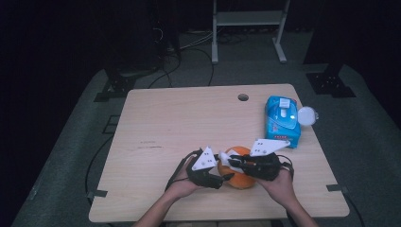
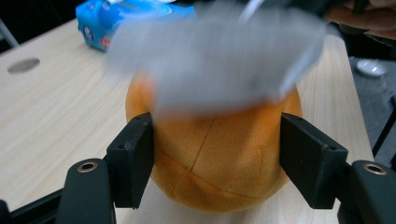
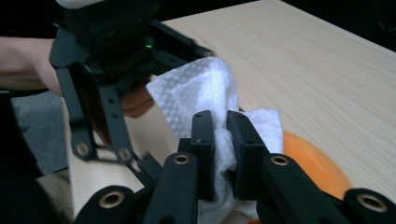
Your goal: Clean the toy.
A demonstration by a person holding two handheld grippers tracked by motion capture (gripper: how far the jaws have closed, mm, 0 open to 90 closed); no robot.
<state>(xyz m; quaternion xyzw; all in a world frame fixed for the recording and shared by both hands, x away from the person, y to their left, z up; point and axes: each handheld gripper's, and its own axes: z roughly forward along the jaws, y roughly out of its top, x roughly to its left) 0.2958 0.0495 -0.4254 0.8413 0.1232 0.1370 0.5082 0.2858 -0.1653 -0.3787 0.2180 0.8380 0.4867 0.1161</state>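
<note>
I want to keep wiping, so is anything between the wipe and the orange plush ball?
Nothing visible does. The right gripper pinches the white wipe in its jaws directly over the orange plush ball, which the left gripper clasps on both sides.

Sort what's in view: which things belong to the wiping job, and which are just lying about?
In use:
orange plush ball, held by the left claw
white wipe, pinched in the right claw

Lying about:
blue wipes pack
white lid at the table edge

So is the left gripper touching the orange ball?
Touching: the left gripper view shows the left gripper with both jaws pressed against the orange ball.
</note>
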